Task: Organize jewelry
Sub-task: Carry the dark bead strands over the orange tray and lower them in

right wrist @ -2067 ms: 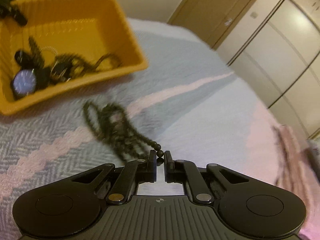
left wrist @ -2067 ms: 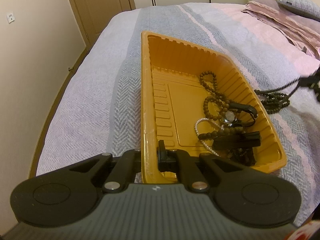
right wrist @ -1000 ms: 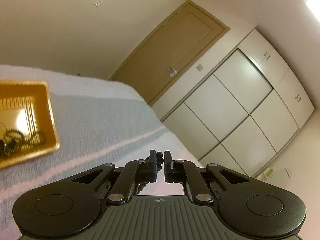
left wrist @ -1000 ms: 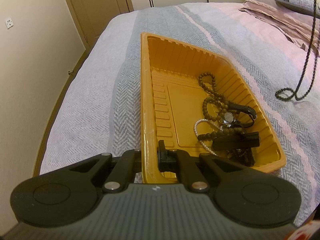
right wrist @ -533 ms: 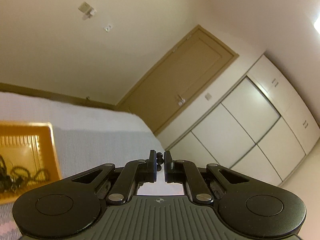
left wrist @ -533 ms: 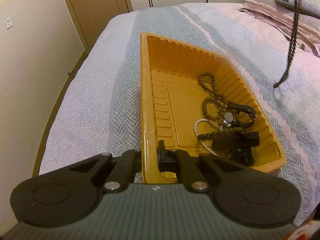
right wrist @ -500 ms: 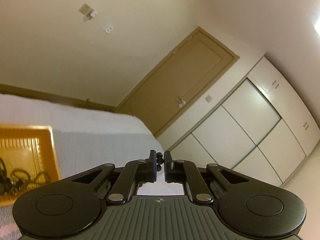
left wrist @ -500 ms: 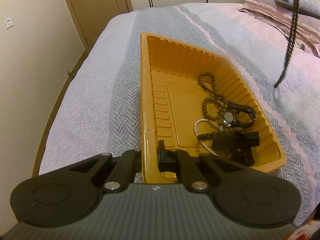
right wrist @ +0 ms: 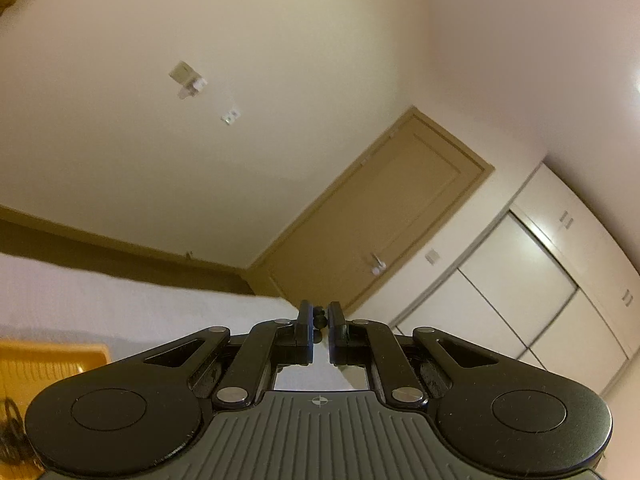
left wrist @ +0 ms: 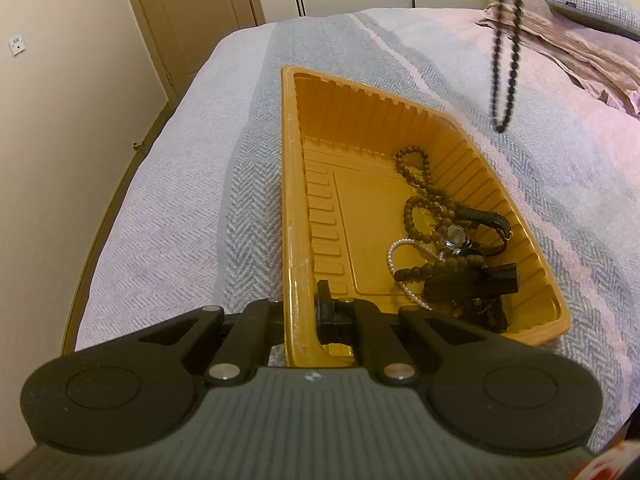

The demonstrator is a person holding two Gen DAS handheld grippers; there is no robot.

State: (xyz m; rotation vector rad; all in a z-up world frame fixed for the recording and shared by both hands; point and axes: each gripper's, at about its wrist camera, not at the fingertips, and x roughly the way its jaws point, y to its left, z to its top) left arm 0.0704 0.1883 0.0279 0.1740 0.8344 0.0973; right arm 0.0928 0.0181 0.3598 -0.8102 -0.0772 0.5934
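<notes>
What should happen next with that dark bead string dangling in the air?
Probably carry it sideways over the orange tray, then lower it. The bead necklace, pinched in the right hand-held gripper, hangs above the bedspread beyond the tray's far wall, while the left hand-held gripper clamps the tray's rim.

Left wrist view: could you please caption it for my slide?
Left gripper clamps the yellow tray's rim while a dark bead necklace dangles above the bed.

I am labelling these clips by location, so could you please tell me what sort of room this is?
Most likely a bedroom: the tray sits on a made bed with pillows at its head, and a door stands beside built-in wardrobes.
</notes>
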